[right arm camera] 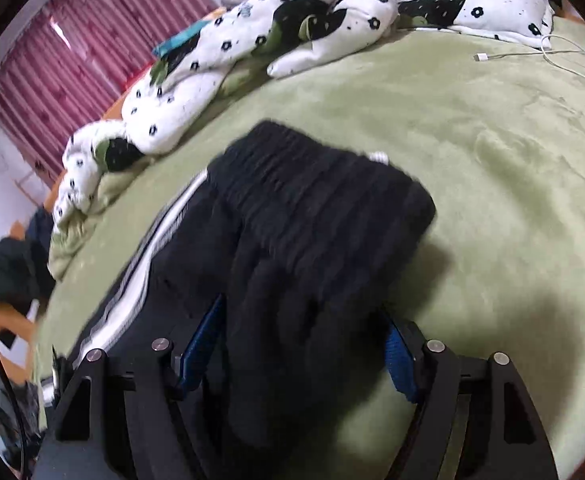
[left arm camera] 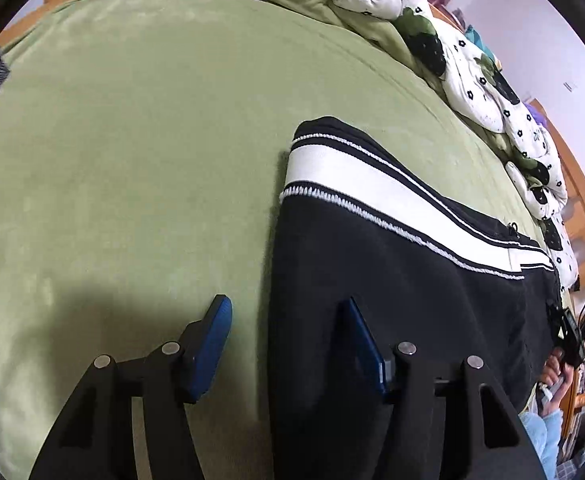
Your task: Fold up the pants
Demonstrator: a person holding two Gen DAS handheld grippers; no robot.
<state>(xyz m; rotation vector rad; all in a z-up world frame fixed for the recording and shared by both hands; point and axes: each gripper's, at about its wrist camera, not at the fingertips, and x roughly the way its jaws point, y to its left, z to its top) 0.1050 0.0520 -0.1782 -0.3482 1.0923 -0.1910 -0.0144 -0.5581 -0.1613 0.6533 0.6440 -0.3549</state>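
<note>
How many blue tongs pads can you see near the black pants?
4. Left tongs: one pad over the green blanket, one over the pants. Right tongs: pads and flank the pants.

Black pants (left arm camera: 392,280) with a wide white side stripe (left arm camera: 372,184), edged in thin white stitched lines, lying flat on the bed. In the left wrist view one end has a straight cut-off edge and the stripe runs away to the right. In the right wrist view the ribbed elastic waistband (right arm camera: 324,184) points away from the camera, a bit blurred, with bunched black fabric nearer the lens and a small white bit poking out at the waistband's far edge.
</note>
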